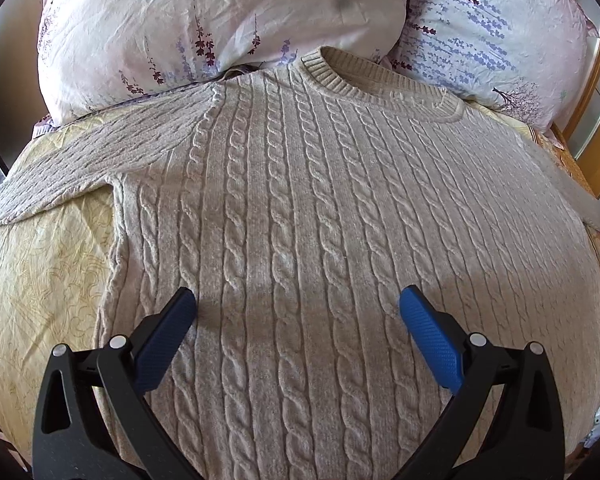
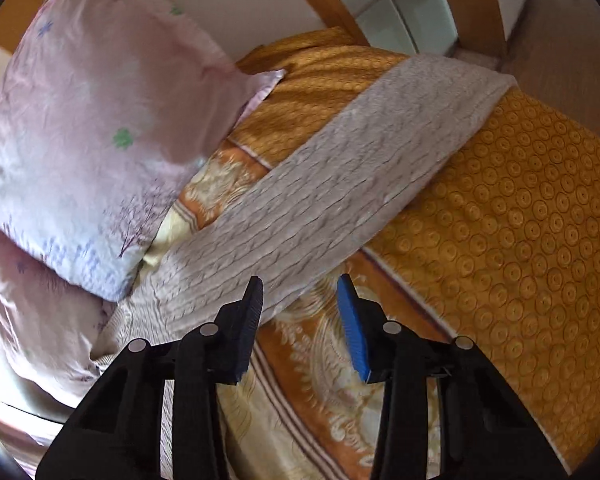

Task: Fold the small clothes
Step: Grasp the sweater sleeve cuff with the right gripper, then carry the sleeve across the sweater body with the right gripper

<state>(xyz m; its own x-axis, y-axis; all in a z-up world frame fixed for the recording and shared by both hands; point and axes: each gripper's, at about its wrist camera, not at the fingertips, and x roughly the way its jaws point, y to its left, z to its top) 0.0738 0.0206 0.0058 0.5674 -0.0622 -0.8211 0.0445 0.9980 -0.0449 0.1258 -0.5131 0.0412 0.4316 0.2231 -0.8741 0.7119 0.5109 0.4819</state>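
**Tech A:** Sweater, beige cable-knit with a ribbed crew neck (image 1: 300, 200): we see it spread face-up on the yellow patterned bedspread (image 1: 40, 260), collar touching the two floral satin pillows (image 1: 180, 32) at the head of the bed. Both sleeves lie out to the sides.

**Tech B:** Confirmed. We judge the knit soft, thick and moderately heavy. It will drape and sag instead of holding a crease, and the cables should give the pads good friction. No slip risk, no fragility, though the loose knit may stretch if we drag it.

**Tech A:** Gripper status?

**Tech B:** Our left gripper (image 1: 298, 300) hangs above the lower body panel, jaws spread wide, nothing between them. Our right gripper (image 2: 300, 286) points down at the right sleeve (image 2: 360, 168), which runs diagonally over the orange circle-patterned blanket (image 2: 520, 220). Its jaws stand partly apart with the lower edge of the sleeve near the shoulder lying just ahead of the tips. We see no pad pressing on cloth.

**Tech A:** Recommended hold?

**Tech B:** We would pinch the sleeve through its full thickness near the cuff or mid-length, then lift before carrying it across the chest. For the body, we take the hem corners.
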